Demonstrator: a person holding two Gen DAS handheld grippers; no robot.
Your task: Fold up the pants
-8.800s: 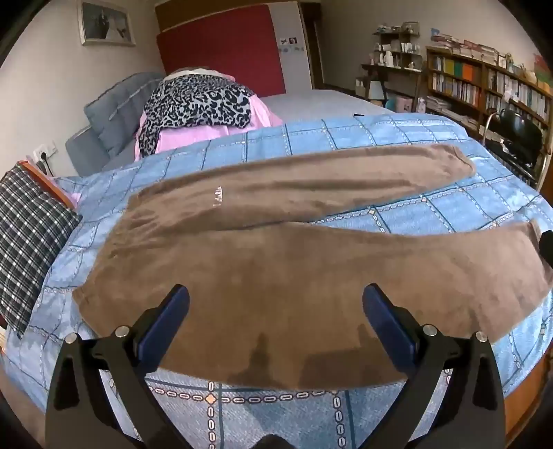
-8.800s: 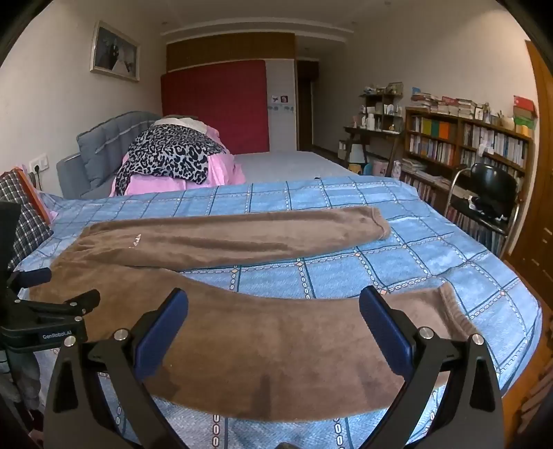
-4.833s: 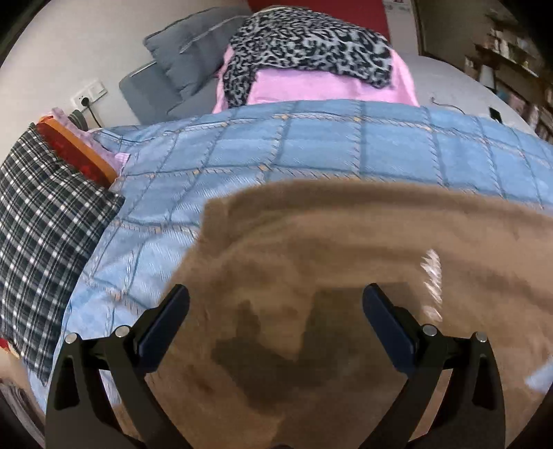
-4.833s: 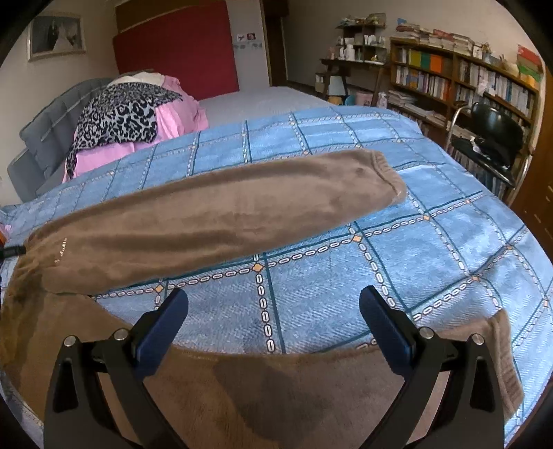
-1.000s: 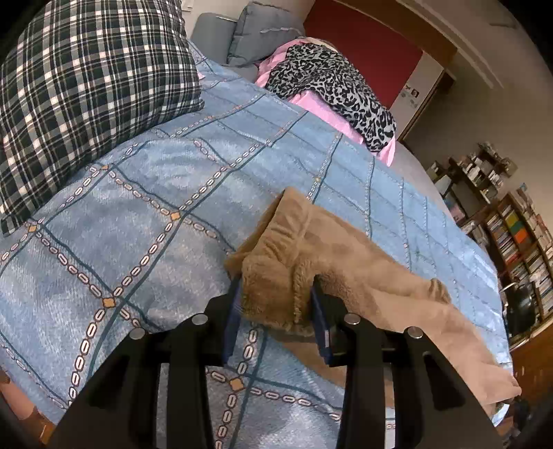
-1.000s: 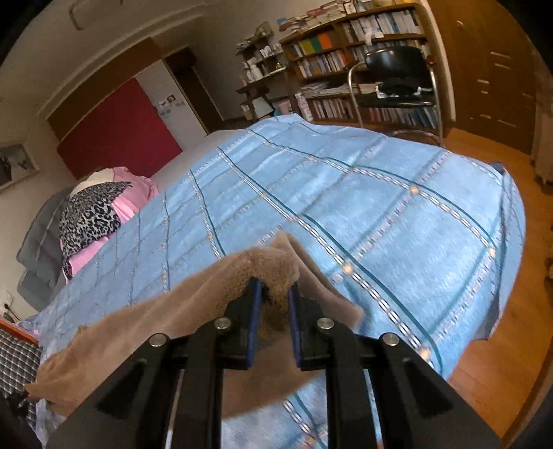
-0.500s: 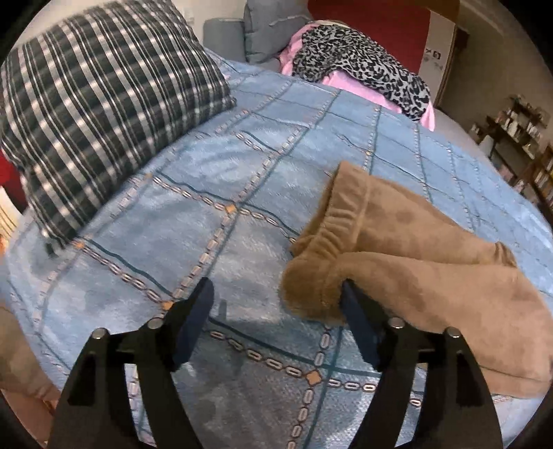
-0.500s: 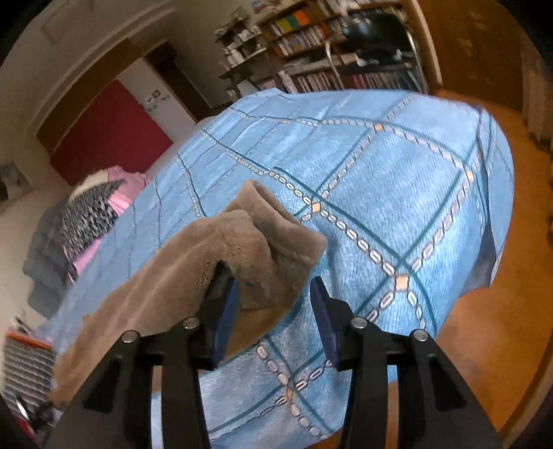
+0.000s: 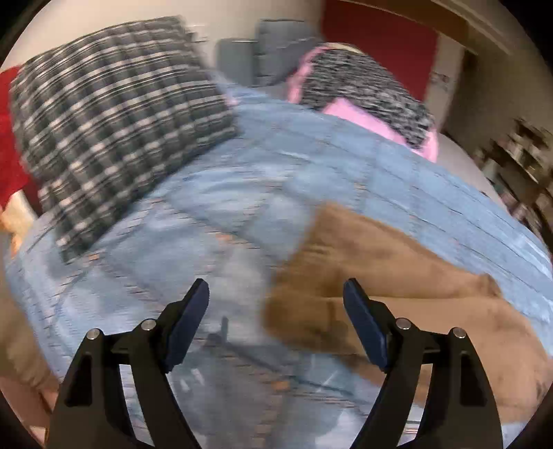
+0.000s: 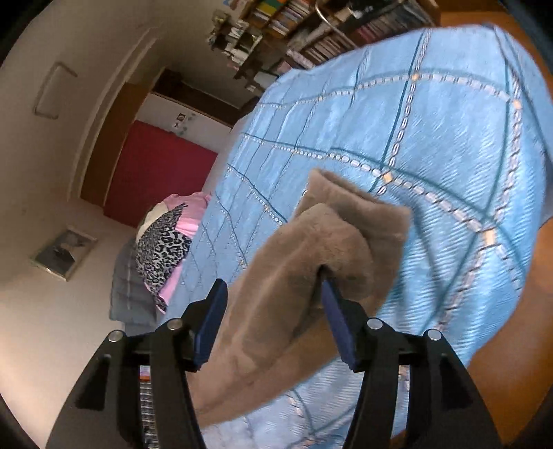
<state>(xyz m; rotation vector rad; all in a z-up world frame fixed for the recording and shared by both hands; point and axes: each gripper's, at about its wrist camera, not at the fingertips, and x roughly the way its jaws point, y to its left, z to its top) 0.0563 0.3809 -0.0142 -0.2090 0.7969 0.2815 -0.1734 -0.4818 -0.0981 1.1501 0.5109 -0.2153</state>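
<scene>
The brown fleece pants (image 9: 380, 262) lie on the blue checked bedspread (image 9: 242, 179), one leg stacked on the other. In the blurred left wrist view my left gripper (image 9: 274, 293) hovers over the waist end; its jaws are opening and only the waist corner sits between them, untouched. In the right wrist view the cuff end of the pants (image 10: 311, 248) rests between the fingers of my right gripper (image 10: 273, 286). Those jaws are opening too; the right finger (image 10: 337, 321) is tucked under a fold and the pads do not press the cloth.
A dark plaid pillow (image 9: 114, 131) lies at the bed's left. A pink and leopard-print heap (image 9: 363, 86) sits by the grey headboard (image 9: 269, 45). Bookshelves (image 10: 311, 27) line the far wall. The bedspread (image 10: 432, 121) drops to wooden floor (image 10: 501, 345) on the right.
Both grippers were shut on the pants a second ago and have let go. The left has spread wide and drawn back from the waist; the right has rolled and spread around the cuffs.
</scene>
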